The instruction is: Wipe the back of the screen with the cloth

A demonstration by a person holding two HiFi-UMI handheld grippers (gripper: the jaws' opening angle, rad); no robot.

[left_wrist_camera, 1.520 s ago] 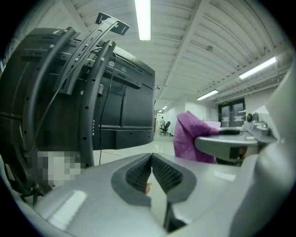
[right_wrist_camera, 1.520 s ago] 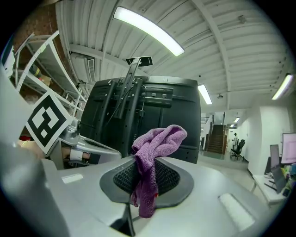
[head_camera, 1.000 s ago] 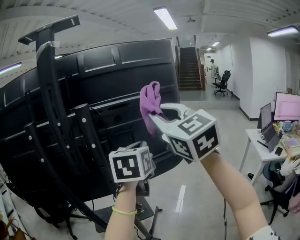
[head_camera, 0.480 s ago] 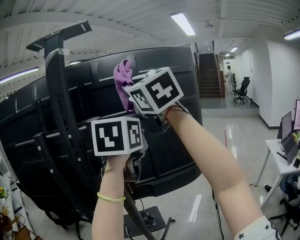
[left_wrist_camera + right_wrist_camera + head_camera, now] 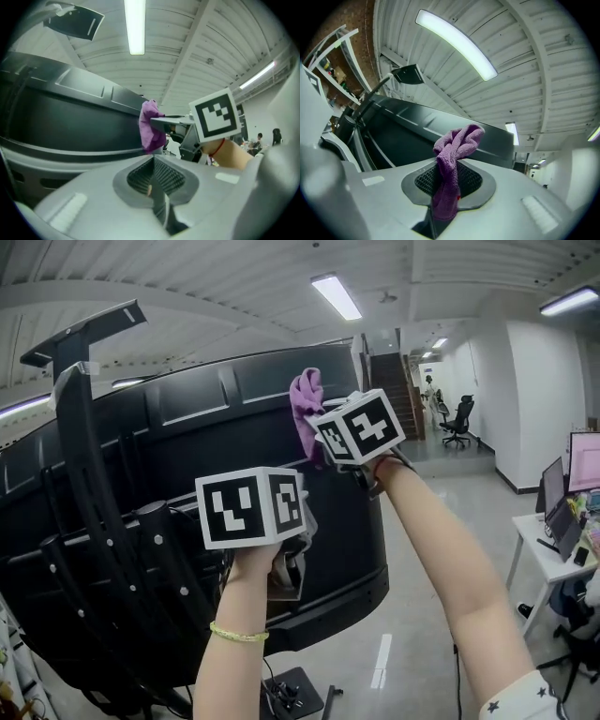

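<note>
The big black screen [image 5: 187,465] shows its back, curved and ribbed, on a dark stand [image 5: 80,474]. My right gripper [image 5: 314,427] is raised near the screen's upper right edge, shut on a purple cloth [image 5: 306,395] that bunches out past its jaws. The cloth [image 5: 454,150] hangs from the closed jaws in the right gripper view, in front of the screen back [image 5: 408,126]. My left gripper [image 5: 281,568] sits lower, near the screen's lower middle, jaws shut with nothing in them [image 5: 154,187]. From it I see the cloth [image 5: 150,124] against the screen [image 5: 61,117].
A stand arm with a flat top plate [image 5: 84,324] rises at the left. To the right lie an open floor [image 5: 412,549], a desk with monitors [image 5: 562,521], an office chair [image 5: 457,423] and stairs [image 5: 389,381]. Ceiling lights run overhead.
The right gripper with the cloth went up to the screen's top a second ago, then slid right along the upper edge. The left gripper stayed low by the screen.
</note>
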